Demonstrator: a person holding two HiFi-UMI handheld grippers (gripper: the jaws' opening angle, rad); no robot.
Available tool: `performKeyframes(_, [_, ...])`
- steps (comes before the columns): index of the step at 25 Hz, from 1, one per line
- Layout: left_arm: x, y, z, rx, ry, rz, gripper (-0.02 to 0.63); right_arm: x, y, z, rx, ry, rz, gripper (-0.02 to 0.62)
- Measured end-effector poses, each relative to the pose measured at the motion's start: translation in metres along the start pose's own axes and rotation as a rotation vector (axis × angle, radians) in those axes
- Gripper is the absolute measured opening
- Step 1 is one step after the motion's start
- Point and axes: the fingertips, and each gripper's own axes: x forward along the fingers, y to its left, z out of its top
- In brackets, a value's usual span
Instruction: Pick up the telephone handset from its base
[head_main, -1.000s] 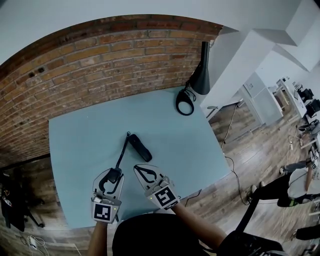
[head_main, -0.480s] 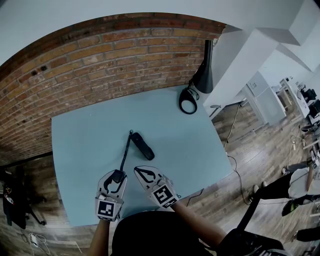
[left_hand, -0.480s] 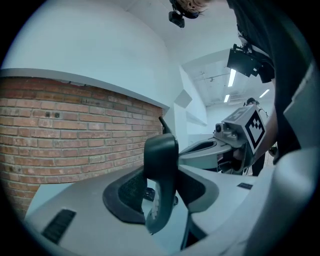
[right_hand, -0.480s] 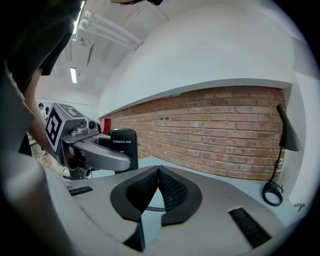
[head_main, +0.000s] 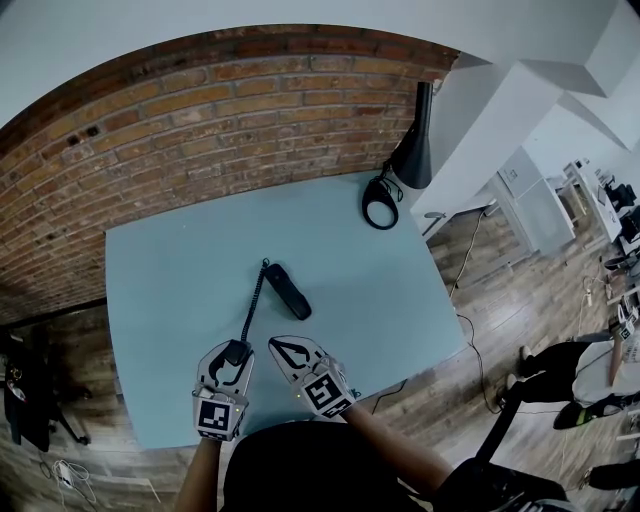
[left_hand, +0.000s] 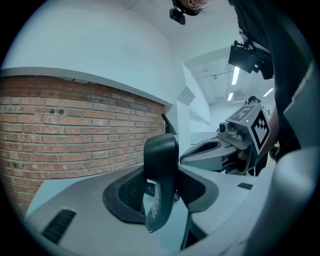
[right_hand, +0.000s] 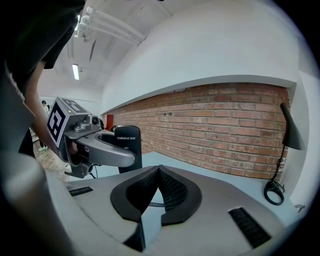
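A black telephone handset (left_hand: 160, 170) stands upright between the jaws of my left gripper (head_main: 232, 352), which is shut on it. A maker's label shows on its back (right_hand: 126, 142). A coiled cord (head_main: 247, 310) runs from it to the slim black base (head_main: 286, 291), which lies on the pale blue table (head_main: 170, 270) just beyond both grippers. My right gripper (head_main: 273, 344) is beside the left one, near the table's front edge, shut with nothing between its pads (right_hand: 170, 185). It also shows at the right of the left gripper view (left_hand: 220, 150).
A black desk lamp (head_main: 412, 140) and a black ring of cable at its foot (head_main: 379, 208) stand at the table's far right corner. A brick wall (head_main: 200, 130) backs the table. People and desks are on the wooden floor to the right.
Both grippers have sunk a little toward the table, side by side. The left one keeps its hold on the handset. The base has not moved.
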Motion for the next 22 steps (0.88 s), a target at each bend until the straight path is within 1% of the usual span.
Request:
performKeyframes(15, [-0.003, 0.009, 0.01, -0.019, -0.021, 0.033, 0.195, 0.004, 0.004, -0.002, 0.004, 0.0, 0.021, 0.011])
performKeyframes(22, [-0.003, 0.015, 0.016, -0.042, -0.044, 0.048, 0.195, 0.006, 0.003, -0.003, -0.006, 0.003, 0.023, 0.011])
